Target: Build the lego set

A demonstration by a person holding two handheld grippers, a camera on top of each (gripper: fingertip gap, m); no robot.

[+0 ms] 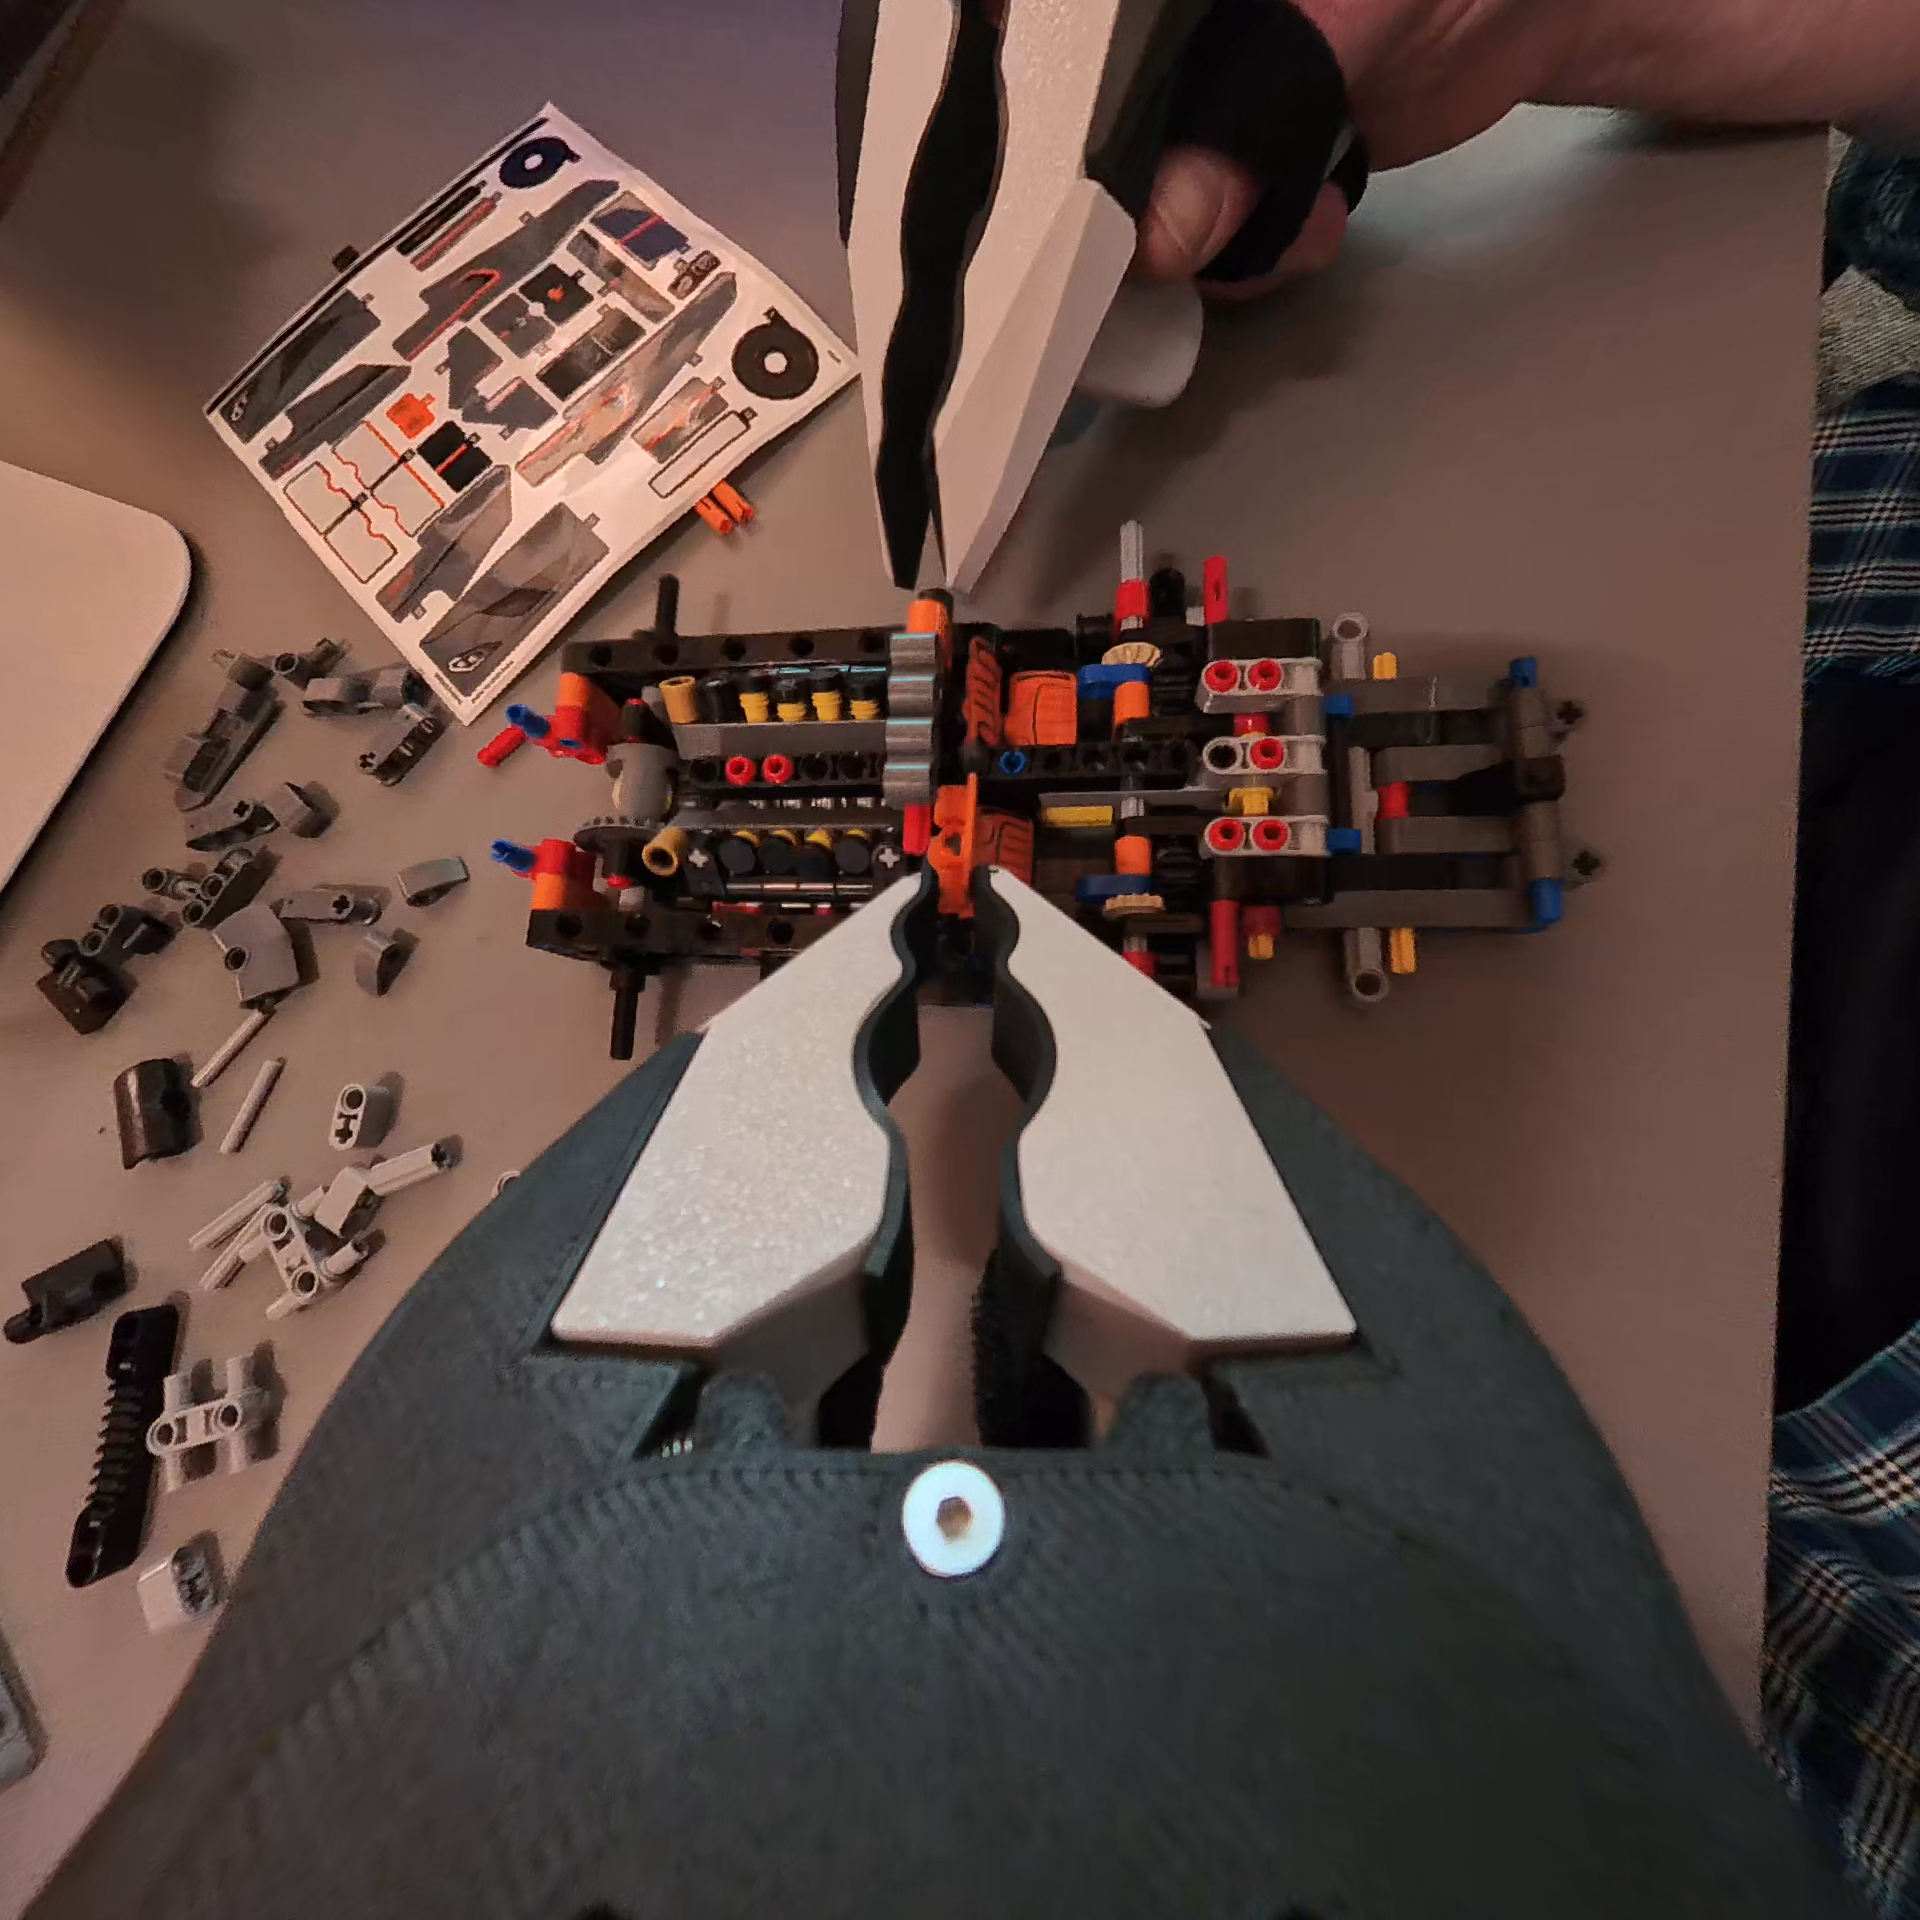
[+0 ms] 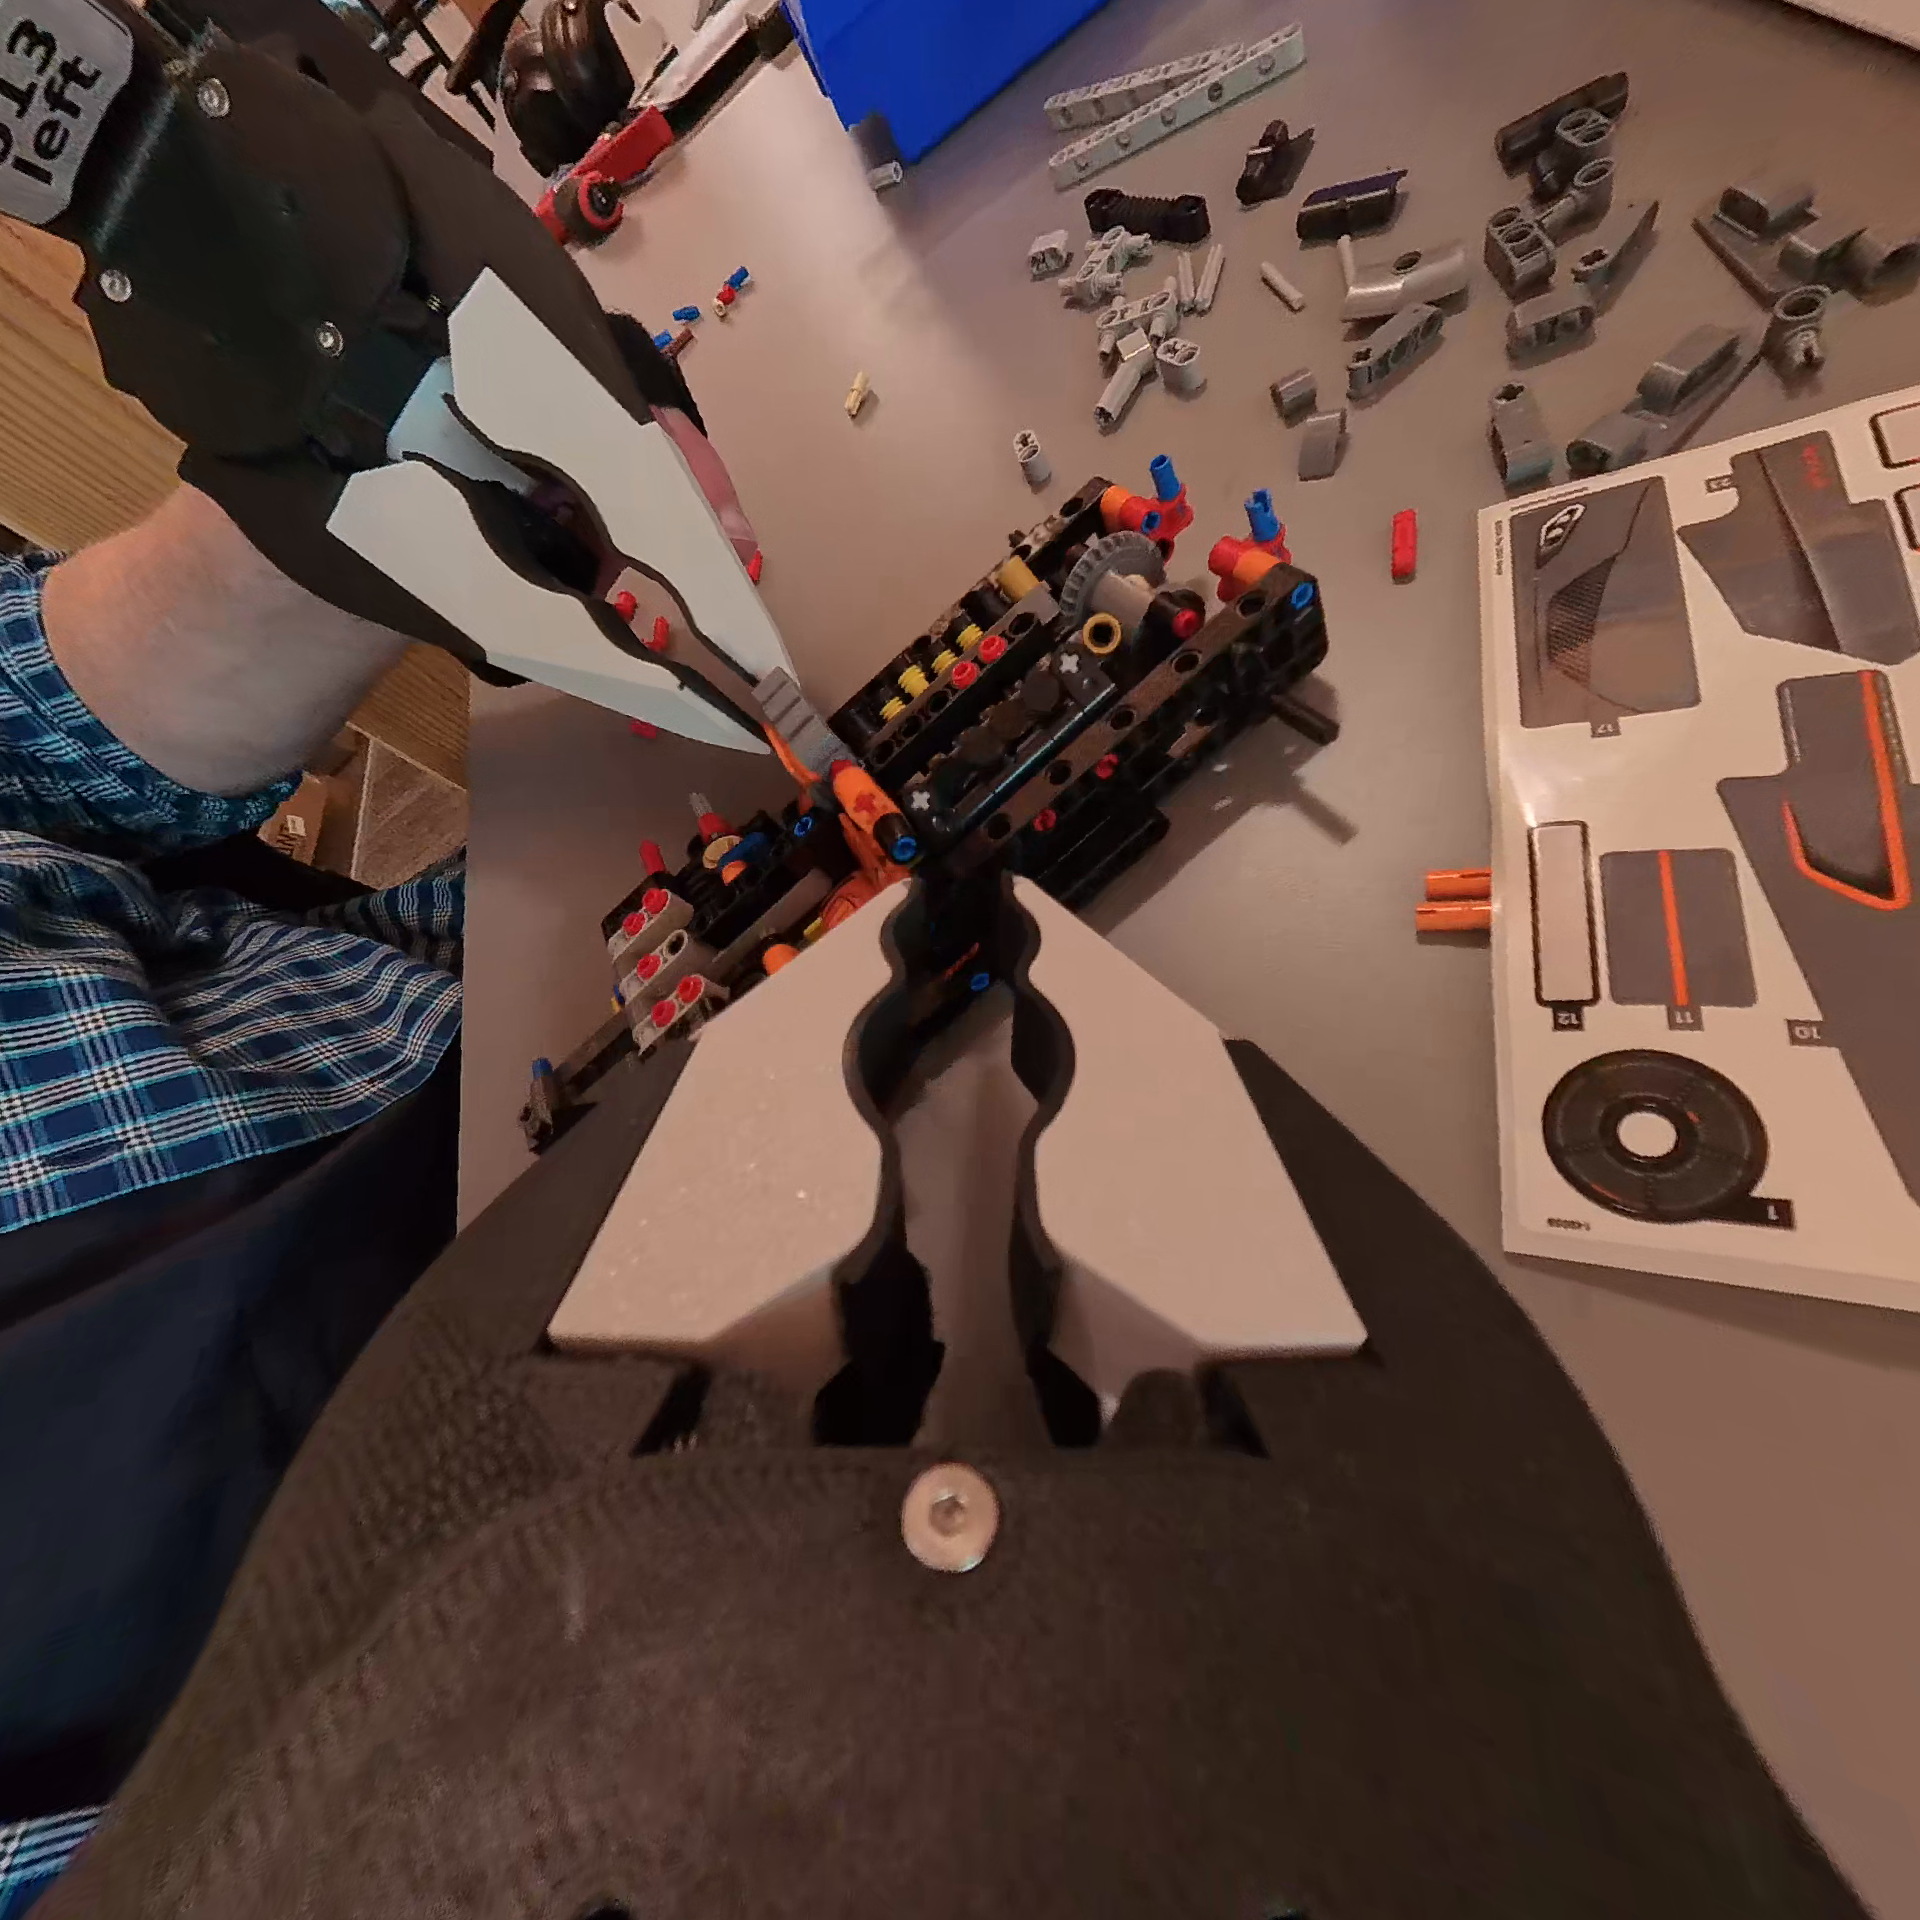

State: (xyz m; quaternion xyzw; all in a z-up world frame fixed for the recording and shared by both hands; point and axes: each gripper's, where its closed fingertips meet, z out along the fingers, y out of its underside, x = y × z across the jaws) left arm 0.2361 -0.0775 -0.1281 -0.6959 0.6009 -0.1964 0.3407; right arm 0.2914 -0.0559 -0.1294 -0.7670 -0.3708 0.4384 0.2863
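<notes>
The lego model, a long black chassis with orange, red, yellow and blue parts, lies flat on the grey table. My left gripper reaches it from the near side and is shut on an orange piece at its middle. My right gripper comes down from the far side. Its tips are pinched at the end of an orange pin beside a ridged grey piece. In the right wrist view, the right gripper sits over the model, with the pin just beyond its tips and the left gripper opposite.
A sticker sheet lies behind the model on the left, with two loose orange pins at its edge. Several loose grey and black parts are scattered to the left. A pale rounded slab is at far left. The table edge runs along the right.
</notes>
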